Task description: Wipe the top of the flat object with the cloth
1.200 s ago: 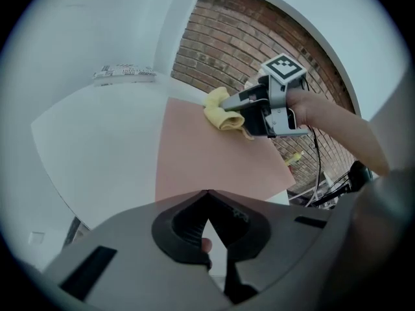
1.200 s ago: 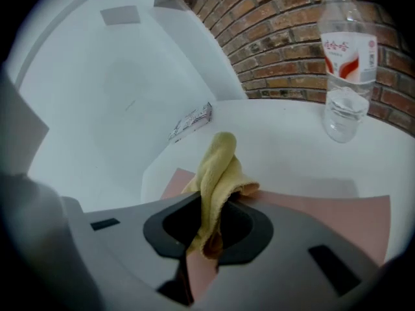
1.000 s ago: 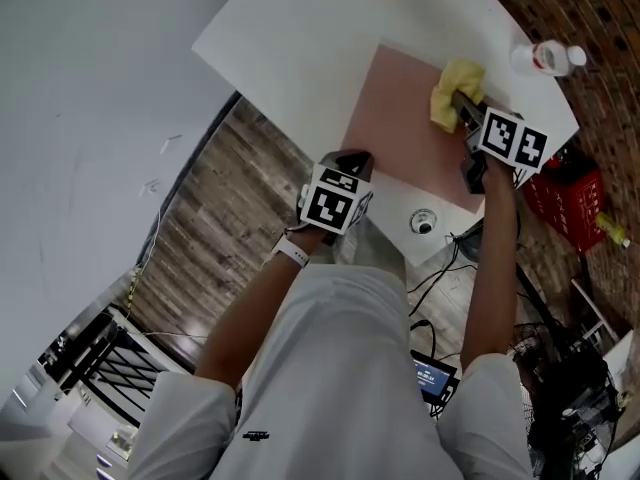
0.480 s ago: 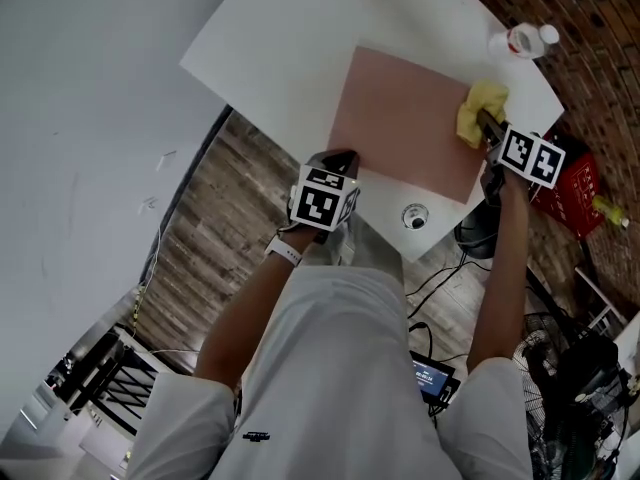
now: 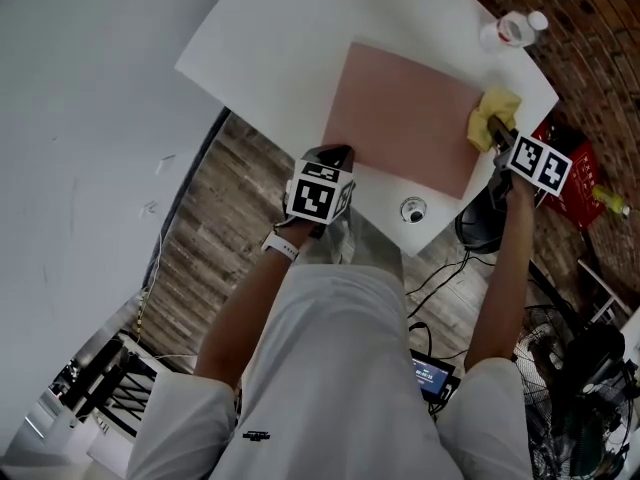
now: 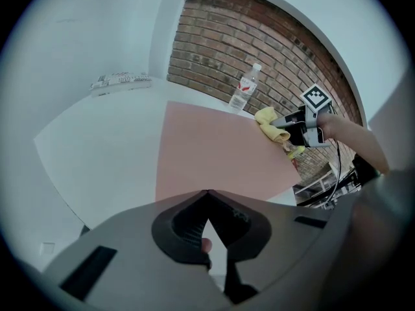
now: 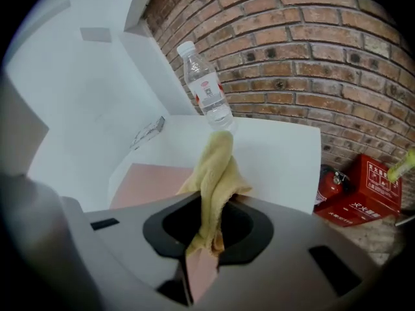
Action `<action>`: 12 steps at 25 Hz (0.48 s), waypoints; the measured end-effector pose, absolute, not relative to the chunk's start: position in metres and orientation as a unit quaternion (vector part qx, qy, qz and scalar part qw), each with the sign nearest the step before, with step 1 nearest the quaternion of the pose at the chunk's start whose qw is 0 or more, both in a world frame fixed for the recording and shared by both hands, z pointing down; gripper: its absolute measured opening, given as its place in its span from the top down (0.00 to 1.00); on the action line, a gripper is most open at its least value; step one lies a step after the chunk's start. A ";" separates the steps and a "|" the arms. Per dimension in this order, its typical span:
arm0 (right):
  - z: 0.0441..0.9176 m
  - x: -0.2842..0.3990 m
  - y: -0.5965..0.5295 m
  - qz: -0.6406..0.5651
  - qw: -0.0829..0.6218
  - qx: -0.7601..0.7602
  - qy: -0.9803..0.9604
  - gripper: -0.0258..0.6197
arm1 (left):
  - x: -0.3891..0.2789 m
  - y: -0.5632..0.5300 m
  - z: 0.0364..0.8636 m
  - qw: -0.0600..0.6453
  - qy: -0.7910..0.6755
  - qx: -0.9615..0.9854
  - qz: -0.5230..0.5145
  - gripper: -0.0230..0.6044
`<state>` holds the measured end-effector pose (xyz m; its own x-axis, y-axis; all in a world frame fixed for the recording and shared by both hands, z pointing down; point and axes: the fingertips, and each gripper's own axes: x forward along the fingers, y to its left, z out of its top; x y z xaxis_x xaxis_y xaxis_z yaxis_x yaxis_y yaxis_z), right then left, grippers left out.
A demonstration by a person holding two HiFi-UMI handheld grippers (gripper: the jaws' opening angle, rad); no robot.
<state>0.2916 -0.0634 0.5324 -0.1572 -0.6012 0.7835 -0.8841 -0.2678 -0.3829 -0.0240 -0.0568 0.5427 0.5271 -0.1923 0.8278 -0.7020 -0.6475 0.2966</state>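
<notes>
The right gripper [image 5: 492, 128] is closed on the yellow cloth [image 5: 497, 103]. In the right gripper view the cloth is seen pinched between the jaws, with a bunched fold sticking out ahead of the tips. The cloth is held down at the edge of the pink flat object [image 5: 400, 108] directly under the right gripper's tips. The flat object lies flat on the white table [image 5: 280, 38] and spreads out to the left of that gripper.

The left gripper [image 5: 338, 152] is shut, jaw tips together, and nothing is seen clamped between them. Its tips are placed at the flat object's near corner; actual contact cannot be confirmed. In the left gripper view the flat object is spread ahead of the jaws, with the cloth and right gripper ahead and to the right, at the far side.

A clear plastic bottle [image 5: 505, 30] is stood upright on the table just ahead of the right gripper, beyond the cloth and off the flat object. A round grommet [image 5: 412, 209] is set in the table between the two grippers, just off the flat object's near edge. A red box [image 5: 575, 163] is seen on the floor to the right of the right gripper.
</notes>
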 end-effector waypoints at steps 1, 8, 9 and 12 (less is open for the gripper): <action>0.532 0.293 -0.061 0.483 0.147 0.634 -0.585 0.85 | -0.024 -0.057 0.543 0.318 -0.275 0.814 0.400 0.94; 0.534 0.315 -0.030 0.480 0.161 0.664 -0.550 0.86 | -0.024 -0.057 0.543 0.315 -0.272 0.815 0.403 0.94; 0.535 0.317 -0.024 0.480 0.167 0.667 -0.546 0.86 | -0.024 -0.057 0.542 0.314 -0.271 0.815 0.403 0.94; 0.537 0.316 -0.005 0.482 0.180 0.667 -0.540 0.86 | -0.024 -0.058 0.542 0.310 -0.271 0.816 0.405 0.94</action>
